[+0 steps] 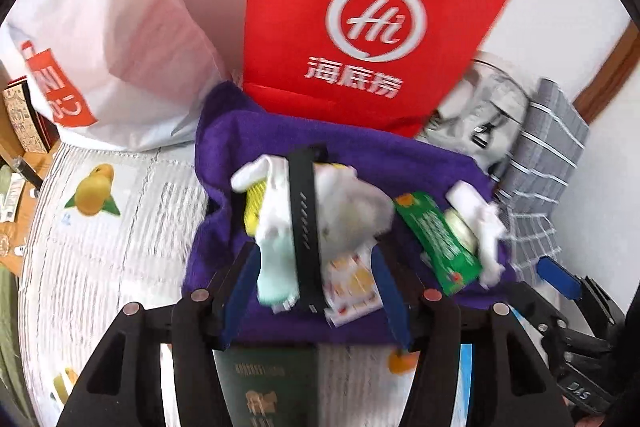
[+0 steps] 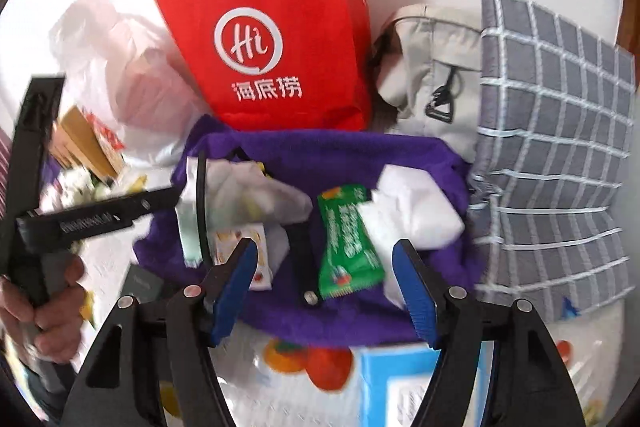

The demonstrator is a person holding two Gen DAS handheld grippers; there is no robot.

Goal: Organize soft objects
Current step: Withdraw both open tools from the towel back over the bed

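A purple towel [image 1: 360,155] lies spread on the bed, with small things piled on it. On it are a white and mint sock [image 1: 276,243], a black strap [image 1: 306,219], a patterned packet [image 1: 352,283], a green packet [image 2: 348,243] and a crumpled white cloth [image 2: 416,203]. My left gripper [image 1: 312,253] hangs open just above the sock and the strap, its blue pads [image 1: 240,291] clear of both. My right gripper [image 2: 325,245] is open over the green packet and touches nothing. A hand [image 2: 52,291] holds the left gripper's handle at the left of the right wrist view.
A red paper bag [image 1: 360,19] stands behind the towel, with a white plastic bag [image 1: 112,27] to its left. A beige bag [image 2: 432,67] and a grey checked pillow [image 2: 560,147] are at the right. A dark green booklet [image 1: 268,387] and a blue box [image 2: 400,387] lie near me on the fruit-print sheet [image 1: 100,227].
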